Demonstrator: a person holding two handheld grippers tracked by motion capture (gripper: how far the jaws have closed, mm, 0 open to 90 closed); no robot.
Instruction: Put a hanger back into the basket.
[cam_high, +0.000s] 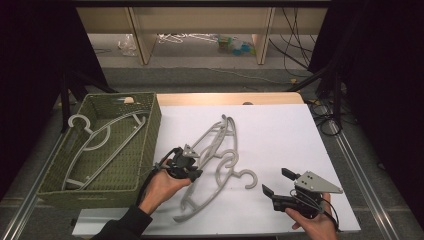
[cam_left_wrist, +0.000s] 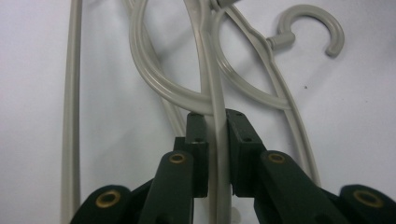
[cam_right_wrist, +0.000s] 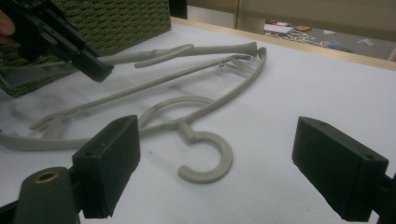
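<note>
Several grey plastic hangers (cam_high: 220, 150) lie tangled in the middle of the white table (cam_high: 280, 130). My left gripper (cam_high: 186, 163) sits at the pile's left edge. In the left gripper view this gripper (cam_left_wrist: 215, 122) is shut on one hanger's thin bar (cam_left_wrist: 215, 93), which runs straight up between the jaws. A hook (cam_left_wrist: 314, 25) curls at the upper right. My right gripper (cam_high: 277, 181) stands open near the front right, apart from the pile. Beyond its wide jaws (cam_right_wrist: 219, 156) a hanger hook (cam_right_wrist: 208, 173) rests on the table. The left gripper (cam_right_wrist: 65, 42) shows at the upper left there.
A green woven basket (cam_high: 153, 125) stands at the table's left and holds grey hangers (cam_high: 100, 140). Its wall (cam_right_wrist: 116, 18) is close behind the left gripper. The table's wooden far edge (cam_high: 225, 98) lies beyond. Cables (cam_high: 325, 120) trail on the floor to the right.
</note>
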